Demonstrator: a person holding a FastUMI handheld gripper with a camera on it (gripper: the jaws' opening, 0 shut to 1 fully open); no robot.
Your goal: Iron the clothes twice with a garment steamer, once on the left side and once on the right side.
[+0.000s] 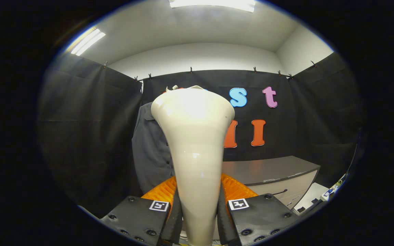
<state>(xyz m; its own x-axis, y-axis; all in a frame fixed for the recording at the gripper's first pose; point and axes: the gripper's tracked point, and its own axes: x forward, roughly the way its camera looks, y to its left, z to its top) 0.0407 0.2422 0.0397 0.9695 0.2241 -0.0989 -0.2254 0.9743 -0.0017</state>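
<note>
The gripper was clamped on the steamer, its long axis running upright ahead; the dark shirt hung just beyond, offset left.

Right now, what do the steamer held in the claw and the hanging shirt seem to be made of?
The steamer, clamped between both fingers of the claw, looks like glossy cream plastic: smooth, with bright light reflections. The shirt beyond it looks like matte dark-grey woven fabric, with soft folds and small buttons; the fibre cannot be told.

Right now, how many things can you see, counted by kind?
Garment steamer, held between the gripper fingers: 1
Dark shirt hanging beyond it: 1
Cabinet beside the shirt: 1
Ceiling lights: 2
Total: 5
</note>
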